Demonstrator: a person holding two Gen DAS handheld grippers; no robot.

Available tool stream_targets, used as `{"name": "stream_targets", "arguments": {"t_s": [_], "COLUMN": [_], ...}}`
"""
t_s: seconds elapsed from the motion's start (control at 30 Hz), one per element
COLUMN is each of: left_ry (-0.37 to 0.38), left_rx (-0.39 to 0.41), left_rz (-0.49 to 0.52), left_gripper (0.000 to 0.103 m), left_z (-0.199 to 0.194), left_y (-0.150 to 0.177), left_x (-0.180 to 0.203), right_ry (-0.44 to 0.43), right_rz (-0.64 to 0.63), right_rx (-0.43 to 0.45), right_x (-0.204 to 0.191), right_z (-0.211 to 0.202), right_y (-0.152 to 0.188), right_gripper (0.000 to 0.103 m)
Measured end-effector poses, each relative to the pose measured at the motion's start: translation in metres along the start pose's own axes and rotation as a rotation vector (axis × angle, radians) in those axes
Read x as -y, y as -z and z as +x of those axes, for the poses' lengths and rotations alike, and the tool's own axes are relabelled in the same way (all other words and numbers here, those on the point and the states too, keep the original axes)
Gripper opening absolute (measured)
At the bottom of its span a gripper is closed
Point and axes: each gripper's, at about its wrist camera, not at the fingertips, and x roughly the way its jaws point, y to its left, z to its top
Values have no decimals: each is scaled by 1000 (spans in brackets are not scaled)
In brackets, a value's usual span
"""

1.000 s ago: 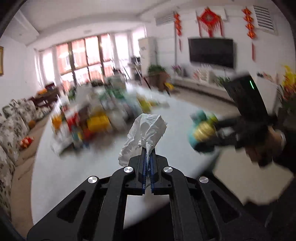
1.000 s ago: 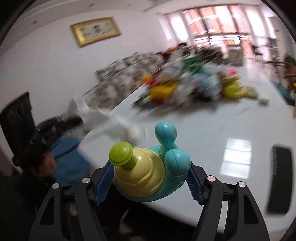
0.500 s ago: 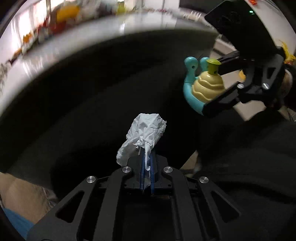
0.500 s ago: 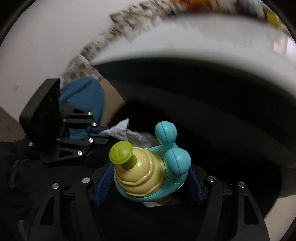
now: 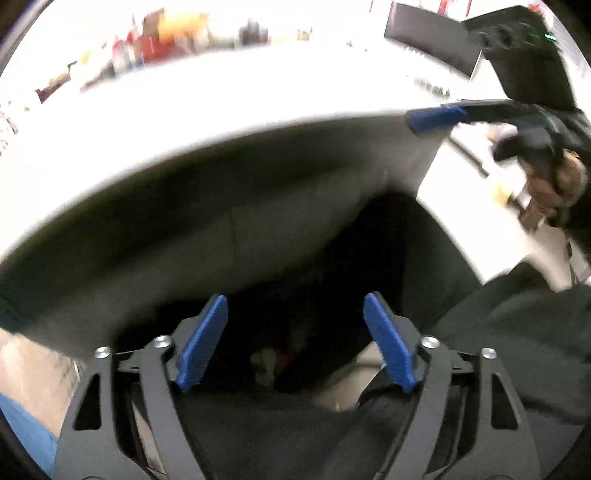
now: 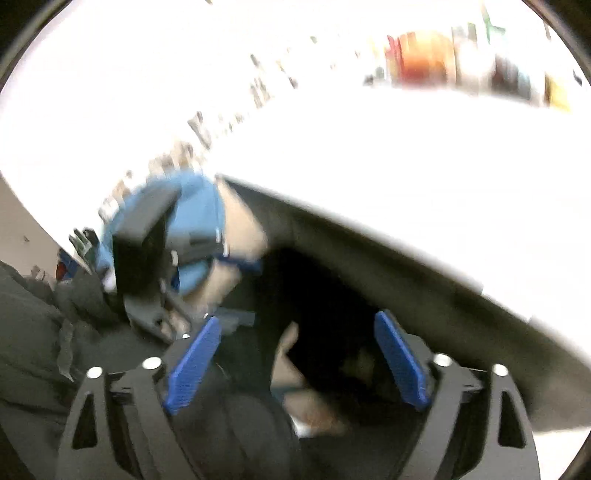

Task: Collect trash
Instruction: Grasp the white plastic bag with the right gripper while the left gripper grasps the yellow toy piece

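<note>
Black and deep, the mouth of a bin or bag (image 5: 317, 266) fills the middle of both wrist views, sitting just below the curved edge of the white tabletop (image 5: 229, 110). The left tool (image 5: 295, 343) hangs over that opening with its blue pads spreading apart and nothing between them. The right tool (image 6: 295, 358) hangs over it as well, its pads also spreading wide and bare. So this drop looks done: I judge that whatever trash each tool carried has gone into the dark container.

Down inside, the left view shows a small pale scrap with a touch of orange-red beside it (image 5: 267, 363), dim and too blurred to name. The right view shows a pale, angular shape (image 6: 291, 369) between the pads and lower, but I cannot tell whether it is trash or floor seen past the rim.

In the left view the right tool (image 5: 439, 120) also shows at the upper right, one blue pad reaching across the tabletop edge, with the person's hand (image 5: 554, 184) behind it.

Much is left. A blurred heap of coloured clutter (image 5: 166, 33) lies at the far side of the tabletop, red, orange and yellow among it, well apart from both tools. My guess is that several more trips are needed before the collecting is finished.
</note>
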Motion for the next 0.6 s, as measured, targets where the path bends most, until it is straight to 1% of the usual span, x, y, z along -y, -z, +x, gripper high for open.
{"name": "stream_targets", "arguments": {"t_s": [0.03, 0.07, 0.1, 0.13, 0.17, 0.2, 0.23, 0.27, 0.3, 0.37, 0.43, 0.47, 0.53, 0.57, 0.6], "left_ry": [-13, -27, -46, -59, -66, -73, -72, -69, -64, -36, -24, -26, -65, -93, -112], "left_rx": [44, 79, 133, 174, 201, 240, 275, 294, 303, 319, 322, 322, 321, 315, 309], "left_rz": [10, 18, 24, 19, 10, -11, -38, -67, -94, -161, -199, -206, -211, -206, -203], "left_gripper": [82, 82, 83, 85, 85, 86, 86, 86, 86, 86, 86, 86, 86, 86, 86], "left_z": [-11, -20, -31, -38, -43, -48, -51, -50, -53, -51, -49, -50, -41, -36, -34], "left_y": [-10, -19, -35, -47, -52, -64, -74, -87, -93, -101, -99, -98, -107, -111, -108], "left_x": [0, -1, -3, -6, -8, -11, -18, -24, -30, -44, -52, -52, -54, -57, -54], "right_ry": [51, 96, 143, 214, 248, 271, 288, 295, 299, 310, 313, 318, 321, 342, 294], "right_rz": [-11, -12, -6, 27, 59, 95, 136, 182, 211, 279, 321, 323, 312, 312, 308], "right_rx": [51, 79, 102, 125, 133, 133, 135, 134, 131, 143, 160, 157, 119, 104, 125], "right_x": [10, 22, 38, 63, 81, 95, 113, 132, 145, 177, 197, 203, 213, 213, 208], "right_z": [-9, -12, -16, -9, -2, 9, 21, 34, 45, 63, 78, 83, 102, 107, 104], "right_y": [-25, -44, -62, -90, -108, -122, -139, -156, -164, -191, -210, -214, -226, -226, -222], "right_gripper": [96, 96, 96, 96, 96, 92, 88, 82, 79, 76, 76, 72, 29, 5, 4]}}
